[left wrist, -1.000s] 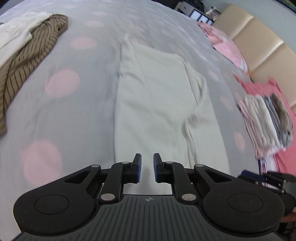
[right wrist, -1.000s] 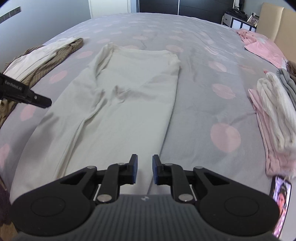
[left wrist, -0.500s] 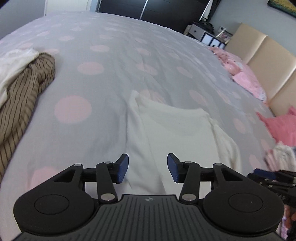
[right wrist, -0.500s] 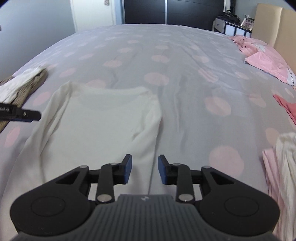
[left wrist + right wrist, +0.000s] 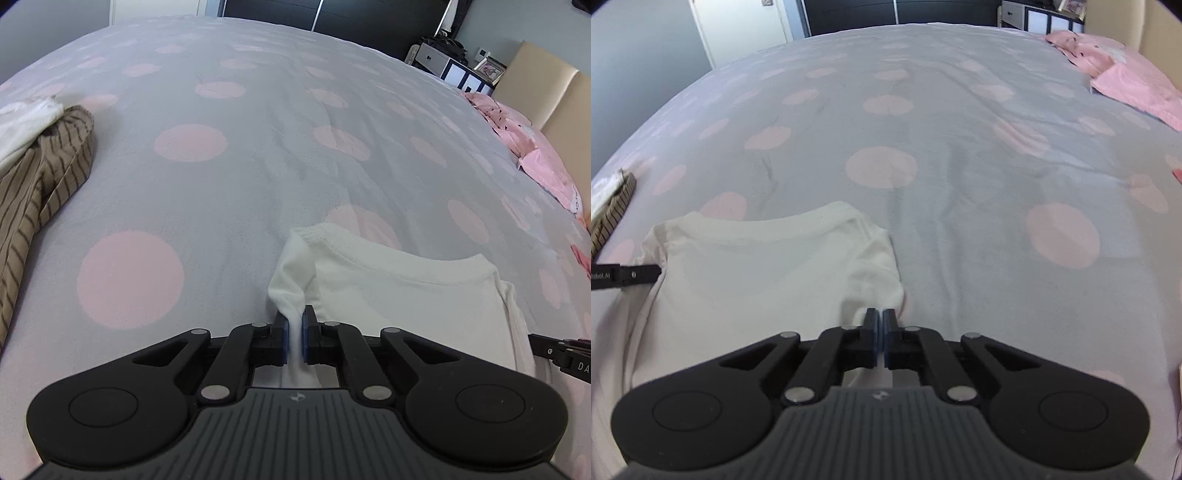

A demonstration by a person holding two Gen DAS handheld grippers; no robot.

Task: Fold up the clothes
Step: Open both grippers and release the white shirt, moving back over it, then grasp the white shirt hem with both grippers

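A white shirt (image 5: 406,291) lies flat on the grey bedspread with pink dots (image 5: 258,147), collar end away from me. My left gripper (image 5: 294,325) is closing its jaws on the shirt's left shoulder corner; a ridge of white cloth is pinched between the blue pads. In the right wrist view the same shirt (image 5: 768,273) shows, and my right gripper (image 5: 880,325) has its jaws closing tight on the right shoulder edge, with thin cloth between them. Each gripper's tip shows at the edge of the other's view.
A brown striped garment (image 5: 40,177) and a white one (image 5: 22,122) lie bunched at the left of the bed. Pink pillows (image 5: 535,155) rest at the right by a beige headboard (image 5: 546,96). A dark wardrobe and a cabinet (image 5: 450,70) stand beyond the bed.
Both grippers moved up along the shirt to its shoulder end, opened wider on the way, then shut on the shoulder corners. The stack of folded clothes at the right left the view.
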